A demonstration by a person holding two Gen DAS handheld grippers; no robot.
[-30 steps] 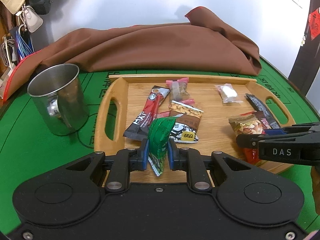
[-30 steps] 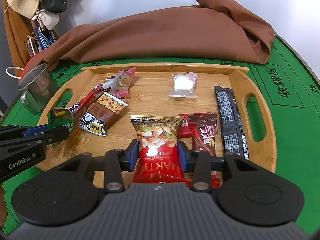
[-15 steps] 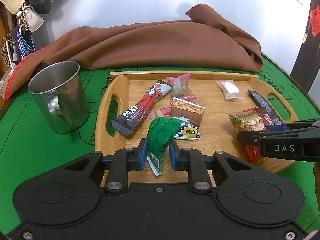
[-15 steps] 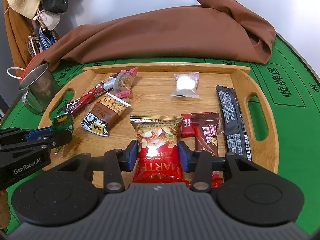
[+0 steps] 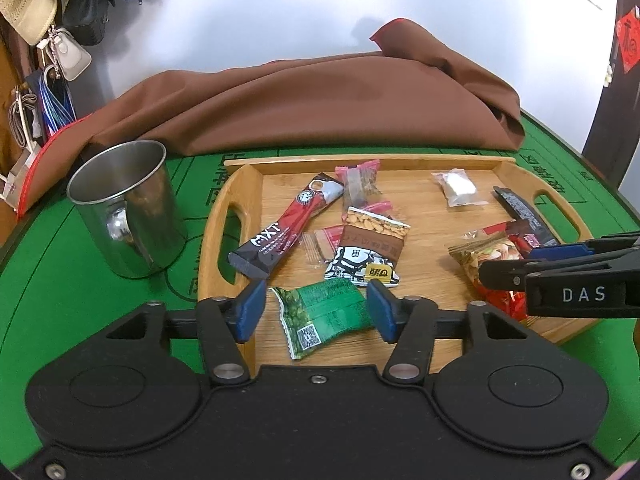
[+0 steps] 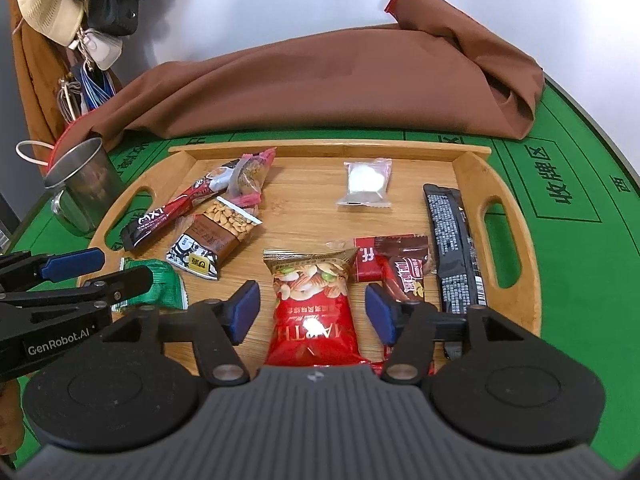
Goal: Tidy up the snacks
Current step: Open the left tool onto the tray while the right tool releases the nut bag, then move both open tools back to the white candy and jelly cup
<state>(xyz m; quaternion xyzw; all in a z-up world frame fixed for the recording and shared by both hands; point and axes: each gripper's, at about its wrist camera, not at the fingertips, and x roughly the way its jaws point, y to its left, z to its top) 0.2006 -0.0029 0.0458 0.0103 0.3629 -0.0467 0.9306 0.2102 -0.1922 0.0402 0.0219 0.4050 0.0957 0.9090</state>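
A wooden tray on the green table holds several snack packets. In the left wrist view my left gripper has its jaws opening, and the green snack packet lies flat on the tray between them, free of the pads. In the right wrist view my right gripper is also opening around the red nut bag, which rests on the tray with gaps on both sides. The green snack packet shows at that view's left, beside the left gripper's fingers.
A steel mug stands left of the tray. Brown cloth is heaped behind it. On the tray lie a red-black bar, a peanut packet, a white candy pack, brown chocolate wrappers and a long black bar.
Both grippers have opened. The green packet dropped from upright in the left jaws to flat on the tray; the red nut bag is released and lies between the right jaws.
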